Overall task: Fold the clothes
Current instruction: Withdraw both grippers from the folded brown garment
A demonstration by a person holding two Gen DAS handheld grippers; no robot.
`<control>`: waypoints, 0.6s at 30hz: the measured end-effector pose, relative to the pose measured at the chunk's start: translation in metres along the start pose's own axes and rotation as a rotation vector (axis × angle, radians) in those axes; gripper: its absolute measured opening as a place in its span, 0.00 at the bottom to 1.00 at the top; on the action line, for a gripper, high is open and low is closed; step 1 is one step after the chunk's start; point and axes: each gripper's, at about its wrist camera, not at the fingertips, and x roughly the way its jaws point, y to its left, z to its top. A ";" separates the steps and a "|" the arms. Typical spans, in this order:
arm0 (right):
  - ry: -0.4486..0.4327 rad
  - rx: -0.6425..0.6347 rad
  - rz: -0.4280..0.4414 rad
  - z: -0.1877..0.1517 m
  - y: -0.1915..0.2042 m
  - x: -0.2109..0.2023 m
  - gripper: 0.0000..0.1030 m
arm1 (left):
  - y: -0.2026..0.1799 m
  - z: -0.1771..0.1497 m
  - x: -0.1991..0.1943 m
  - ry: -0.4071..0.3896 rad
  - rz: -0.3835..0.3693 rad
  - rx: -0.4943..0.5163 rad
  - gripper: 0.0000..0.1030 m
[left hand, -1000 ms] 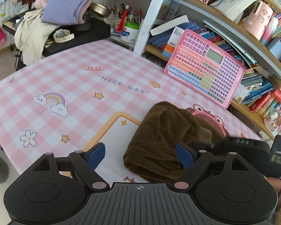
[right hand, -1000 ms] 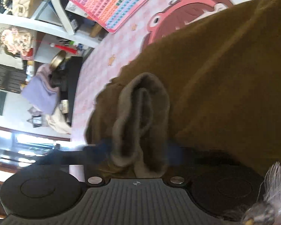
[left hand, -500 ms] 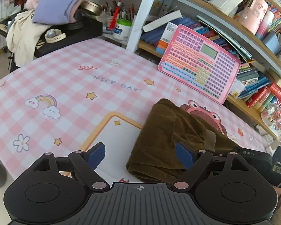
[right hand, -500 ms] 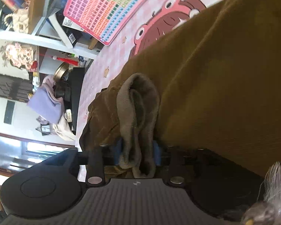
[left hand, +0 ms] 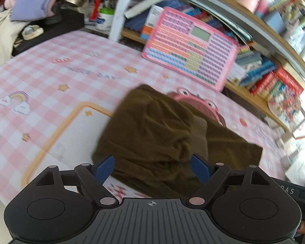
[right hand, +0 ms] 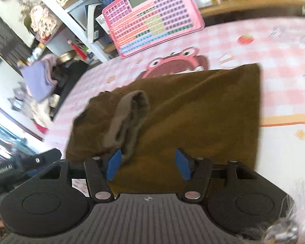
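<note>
Open worktop (left hand: 50, 65): I see bare checked cloth to the left of and beyond the brown garment (left hand: 156, 134), free to cross.
Centre: the garment lies low, its grey waistband (right hand: 128, 120) a raised ridge.
Far edge: the pink keyboard toy (left hand: 189, 46) leans on the bookshelf (left hand: 254, 99), blocking that side.
Far left: a black stand (left hand: 57, 26) piled with clothes crowds the corner.
Near side: both grippers sit close together at the garment's near edge.

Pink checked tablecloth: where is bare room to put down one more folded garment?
Free: the tablecloth left of the brown garment, from the rainbow print to the "NICE DAY" lettering. Crowded: the far edge by the pink keyboard toy and the shelves.
</note>
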 end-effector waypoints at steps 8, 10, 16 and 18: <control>-0.061 -0.081 -0.212 -0.030 0.007 -0.027 0.73 | -0.025 -0.017 0.004 0.034 0.034 0.149 0.83; -0.082 -0.090 -0.239 -0.034 0.010 -0.032 0.75 | -0.028 -0.020 0.007 0.039 0.061 0.207 0.83; -0.126 -0.096 -0.384 -0.048 0.027 -0.043 0.80 | -0.015 -0.027 0.000 0.050 0.037 0.206 0.83; -0.136 -0.102 -0.425 -0.056 0.034 -0.045 0.80 | -0.011 -0.030 -0.003 0.048 0.032 0.203 0.83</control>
